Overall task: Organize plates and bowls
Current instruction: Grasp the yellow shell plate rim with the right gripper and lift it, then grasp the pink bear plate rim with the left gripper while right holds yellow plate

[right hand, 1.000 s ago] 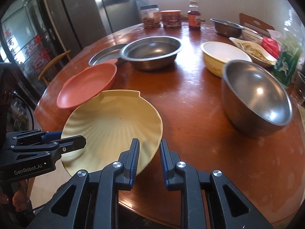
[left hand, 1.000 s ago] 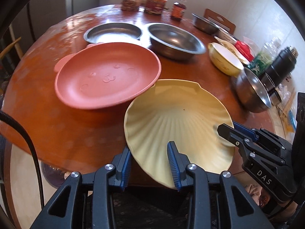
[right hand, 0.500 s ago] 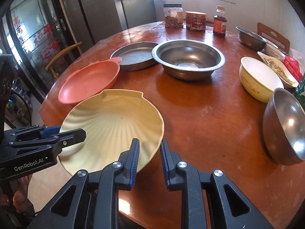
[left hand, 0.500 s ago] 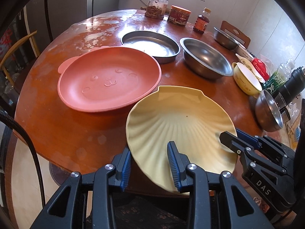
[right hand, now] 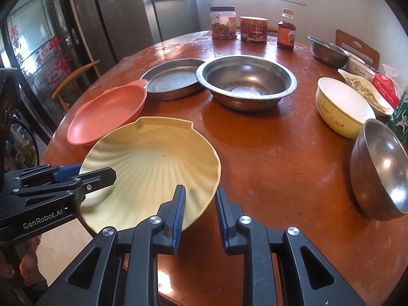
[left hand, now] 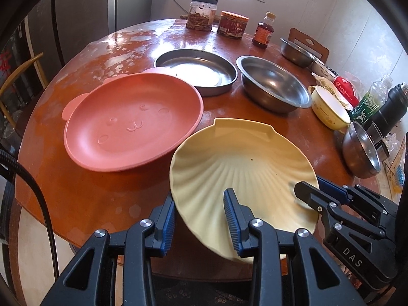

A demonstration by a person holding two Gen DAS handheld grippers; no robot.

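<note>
The round wooden table (left hand: 76, 191) carries all the tableware. On its left part lies the pink plate (left hand: 132, 125), a shallow dish with 2 small ears and an embossed face. The yellow shell-shaped plate (left hand: 242, 168) sits at the near table edge, just beside the pink plate, with its near rim raised and projecting past the table edge.

Behind the pink plate stands a flat steel pan (left hand: 196, 72); the pink plate's ear overlaps its near rim. Beside the pan on the right stands a deep steel basin (left hand: 274, 84). Further right are a yellow ceramic bowl (right hand: 341, 107) and, near the right table edge, a round steel bowl (right hand: 380, 168) tilted toward the camera. A smaller steel bowl (right hand: 327, 49) stands at the far right. 2 jars (right hand: 223, 23) and a brown bottle (right hand: 287, 34) stand at the far edge.

Left gripper (left hand: 201, 219): the 2 fingers (left hand: 232, 214) straddle the near-left rim of the yellow plate, 1 blade below and outside the rim, 1 over the inner surface. A clear gap separates the blades; whether both pads press the rim cannot be determined.

Right gripper (right hand: 200, 211): the fingers (right hand: 179, 206) straddle the near-right rim of the same plate, the left blade over the inner surface, the right blade outside. The gap is narrow; firm contact cannot be confirmed.
</note>
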